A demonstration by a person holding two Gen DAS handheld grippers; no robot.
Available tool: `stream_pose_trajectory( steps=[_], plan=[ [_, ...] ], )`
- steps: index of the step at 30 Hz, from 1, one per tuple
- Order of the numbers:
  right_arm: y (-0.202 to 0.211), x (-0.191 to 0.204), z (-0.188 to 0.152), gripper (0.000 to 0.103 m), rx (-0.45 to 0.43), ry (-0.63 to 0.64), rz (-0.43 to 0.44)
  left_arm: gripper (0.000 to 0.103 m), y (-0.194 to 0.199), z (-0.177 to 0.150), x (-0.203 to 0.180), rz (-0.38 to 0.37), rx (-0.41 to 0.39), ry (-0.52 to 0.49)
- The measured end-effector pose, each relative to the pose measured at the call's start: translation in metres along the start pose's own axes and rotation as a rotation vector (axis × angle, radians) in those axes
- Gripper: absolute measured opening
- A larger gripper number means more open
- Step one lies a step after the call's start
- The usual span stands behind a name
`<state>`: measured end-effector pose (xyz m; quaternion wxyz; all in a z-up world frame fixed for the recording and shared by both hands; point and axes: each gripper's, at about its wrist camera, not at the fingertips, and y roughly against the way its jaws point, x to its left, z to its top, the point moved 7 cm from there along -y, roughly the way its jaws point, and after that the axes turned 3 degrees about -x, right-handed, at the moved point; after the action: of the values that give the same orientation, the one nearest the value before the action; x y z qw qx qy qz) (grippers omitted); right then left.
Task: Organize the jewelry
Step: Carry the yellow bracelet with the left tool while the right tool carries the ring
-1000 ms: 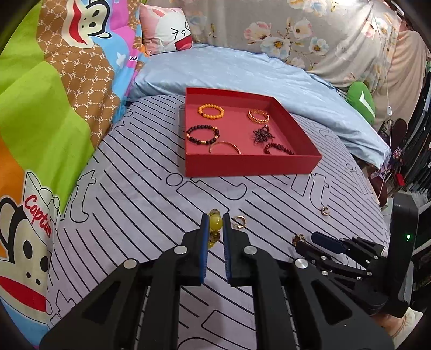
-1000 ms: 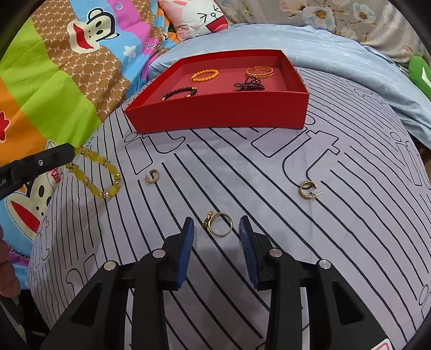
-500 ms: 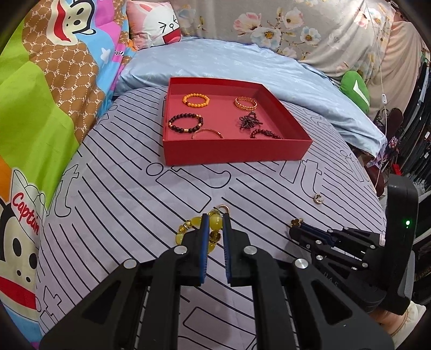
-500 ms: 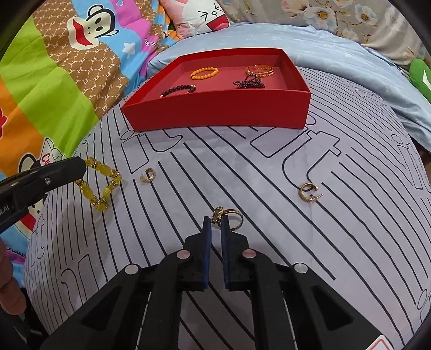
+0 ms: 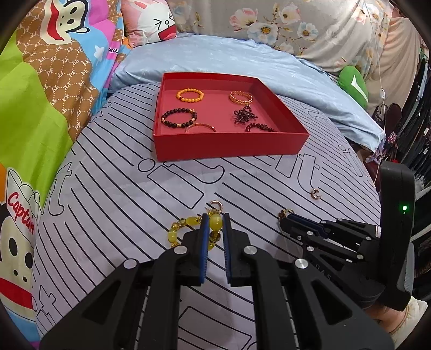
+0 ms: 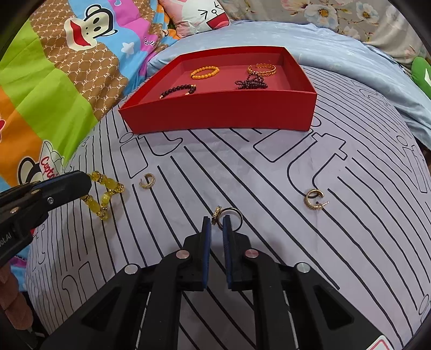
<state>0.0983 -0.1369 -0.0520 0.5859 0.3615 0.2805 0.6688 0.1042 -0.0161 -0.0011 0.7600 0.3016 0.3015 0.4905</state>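
A red tray (image 5: 229, 145) (image 6: 223, 113) lies at the far end of the striped sheet, with several bracelets inside. My left gripper (image 5: 215, 219) (image 6: 87, 183) is shut on a yellow bead bracelet (image 5: 186, 228) (image 6: 106, 198), whose loose part trails on the sheet to the left. My right gripper (image 6: 216, 222) (image 5: 282, 223) is shut on a gold ring (image 6: 229, 218) low over the sheet. A small gold hoop earring (image 5: 215, 206) (image 6: 147, 181) lies just past the bracelet. Another gold hoop earring (image 6: 313, 199) (image 5: 315, 193) lies to the right.
A cartoon-print quilt (image 5: 40, 107) (image 6: 54, 80) rises along the left. A blue pillow (image 5: 229, 59) and a pink cushion (image 5: 148, 21) lie behind the tray. The bed edge drops off at the right, with dark clutter (image 5: 414, 121) beyond. A hand (image 6: 10, 293) shows at lower left.
My right gripper's jaws came together on the gold ring, which now stands up between the pads. My left gripper sank slightly with the yellow bracelet, and more of its beads now trail on the sheet.
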Motion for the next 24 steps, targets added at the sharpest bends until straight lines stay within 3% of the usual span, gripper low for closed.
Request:
stream_pose_trajectory(
  steps=[13,18,24],
  plan=[
    [0.036,-0.005,0.03,0.001,-0.089,-0.016,0.016,0.009,0.008,0.018,-0.011,-0.028,-0.029,-0.013],
    [0.05,-0.012,0.057,0.001,-0.132,-0.023,0.031,0.009,0.013,0.048,-0.02,-0.05,-0.073,-0.032],
    [0.047,-0.027,0.108,0.001,-0.179,-0.039,0.043,0.009,0.003,0.105,-0.034,-0.08,-0.133,-0.05]
  ],
)
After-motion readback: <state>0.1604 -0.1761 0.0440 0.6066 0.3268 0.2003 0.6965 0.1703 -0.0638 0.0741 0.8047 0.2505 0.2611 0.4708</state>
